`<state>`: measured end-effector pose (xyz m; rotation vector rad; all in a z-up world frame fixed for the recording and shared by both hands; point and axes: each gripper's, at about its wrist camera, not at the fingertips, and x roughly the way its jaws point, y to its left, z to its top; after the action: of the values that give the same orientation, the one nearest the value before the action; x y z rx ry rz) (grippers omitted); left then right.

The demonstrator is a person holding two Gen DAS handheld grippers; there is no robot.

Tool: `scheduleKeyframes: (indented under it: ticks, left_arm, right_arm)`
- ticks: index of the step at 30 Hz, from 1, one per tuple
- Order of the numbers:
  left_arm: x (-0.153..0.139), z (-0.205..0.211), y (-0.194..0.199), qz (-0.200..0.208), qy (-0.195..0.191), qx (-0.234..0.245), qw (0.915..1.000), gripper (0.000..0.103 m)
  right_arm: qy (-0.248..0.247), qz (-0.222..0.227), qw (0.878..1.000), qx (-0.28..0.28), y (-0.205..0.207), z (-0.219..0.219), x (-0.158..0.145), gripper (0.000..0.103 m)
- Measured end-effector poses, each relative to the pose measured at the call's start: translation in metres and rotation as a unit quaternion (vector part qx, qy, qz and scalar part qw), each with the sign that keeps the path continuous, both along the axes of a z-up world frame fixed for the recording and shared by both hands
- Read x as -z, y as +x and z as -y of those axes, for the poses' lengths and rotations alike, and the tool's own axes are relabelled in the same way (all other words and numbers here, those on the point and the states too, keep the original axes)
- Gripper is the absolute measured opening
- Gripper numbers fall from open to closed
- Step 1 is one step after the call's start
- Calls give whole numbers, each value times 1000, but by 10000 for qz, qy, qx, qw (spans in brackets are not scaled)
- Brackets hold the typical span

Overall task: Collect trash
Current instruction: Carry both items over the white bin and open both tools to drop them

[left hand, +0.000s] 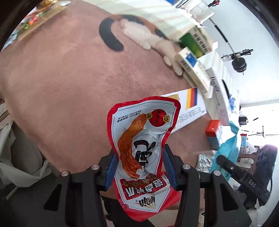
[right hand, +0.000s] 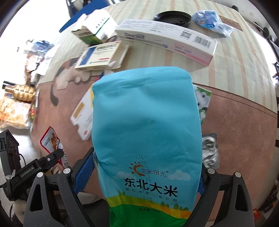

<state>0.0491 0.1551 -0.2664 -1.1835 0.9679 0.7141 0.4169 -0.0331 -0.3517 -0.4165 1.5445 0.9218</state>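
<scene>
Trash fills both of your grippers right now. Your left gripper [left hand: 139,167] has its blue-padded jaws pressed in on a crumpled red-and-white foil snack pouch printed with an orange chicken foot [left hand: 143,148], pinching the pouch at its waist so that it buckles inward; the pouch's top end sticks out toward twelve o'clock in the left wrist view, above a pinkish-brown plush mat [left hand: 61,96] bearing a calico cat picture [left hand: 139,33]. At one o'clock from the pouch lies a flat white carton with a black, red and yellow stripe [left hand: 190,104], partly covered by the pouch's upper edge, and further toward one o'clock a cluster of white medicine boxes [left hand: 190,62] sits at the mat's edge. Your right gripper [right hand: 148,174] holds a tall turquoise rice bag with a green-and-yellow landscape band and dark blue characters [right hand: 148,131]; the bag sits upright between the widely spread blue pads, which press its two sides. In the right wrist view, a long white-and-pink box with a barcode [right hand: 167,41] lies at twelve o'clock beyond the bag on a striped cream tablecloth [right hand: 235,61], with a black round lid [right hand: 172,16] behind it and a crumpled blue plastic wrapper [right hand: 211,21] at one o'clock. A crinkled silver foil blister sheet [right hand: 210,150] lies at three o'clock, just beside the bag. At nine o'clock you can see your left gripper's black finger and the red pouch it carries.
</scene>
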Motion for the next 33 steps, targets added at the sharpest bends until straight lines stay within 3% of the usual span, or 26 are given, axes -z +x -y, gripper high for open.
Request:
scheduleKeyframes:
  ticks: [4, 9, 12, 17, 25, 33]
  left_arm:
    - [13, 59, 19, 42, 277, -23, 9996, 46]
    - [13, 96, -6, -78, 460, 43, 9989, 46]
    - [21, 120, -36, -39, 376, 112, 9992, 46]
    - [63, 157, -79, -16, 32, 117, 9999, 46]
    - [183, 187, -102, -225, -650, 216, 9974, 46]
    - [318, 183, -97, -416, -1321, 189, 9902, 50]
  right_arm:
    - [129, -73, 9997, -219, -27, 10, -6, 94]
    - [251, -246, 9978, -569, -70, 39, -8, 94]
    - [229, -336, 9967, -701, -97, 61, -2, 94]
    - [86, -474, 9950, -874, -168, 115, 25, 94]
    - [-608, -688, 9907, -1007, -236, 168, 145, 94]
    - [-732, -776, 9887, -1054, -250, 164, 281, 95]
